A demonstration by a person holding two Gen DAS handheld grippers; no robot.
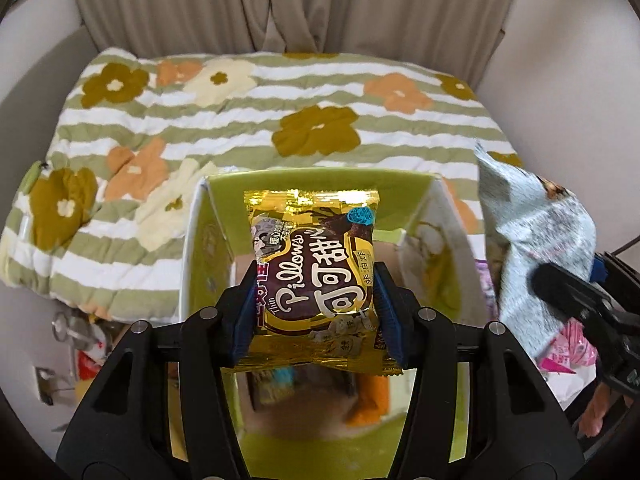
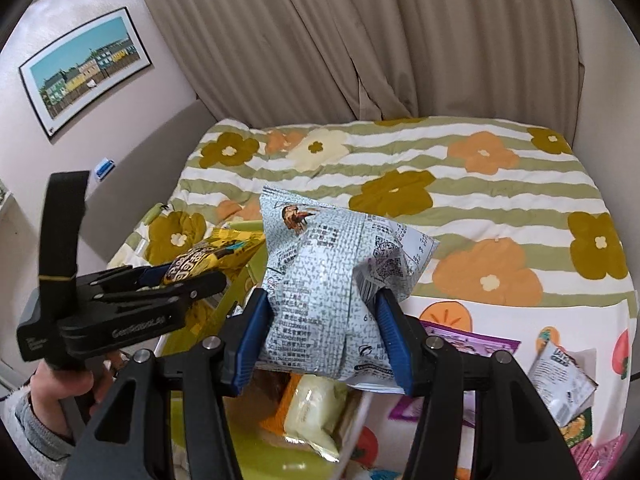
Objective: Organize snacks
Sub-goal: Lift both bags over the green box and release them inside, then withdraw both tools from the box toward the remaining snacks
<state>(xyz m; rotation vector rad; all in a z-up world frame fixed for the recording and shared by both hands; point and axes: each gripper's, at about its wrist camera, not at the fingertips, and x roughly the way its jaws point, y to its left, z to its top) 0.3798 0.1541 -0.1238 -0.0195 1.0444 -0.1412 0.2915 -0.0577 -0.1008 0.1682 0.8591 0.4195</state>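
Behind, a flowered bed (image 1: 240,128). Left hand-held gripper (image 1: 316,308) clamps the gold packet (image 1: 314,280) directly over the green box (image 1: 224,208); right hand-held gripper (image 2: 326,336) grips the grey bag (image 2: 332,280).

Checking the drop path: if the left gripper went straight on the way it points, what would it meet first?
Probably the far wall of the green box, just beyond the gold snack packet that the left gripper holds; depth is unclear.

gold snack packet (image 1: 314,276) upright over green box (image 1: 400,188); pale blue-grey bag (image 2: 328,292) crumpled.
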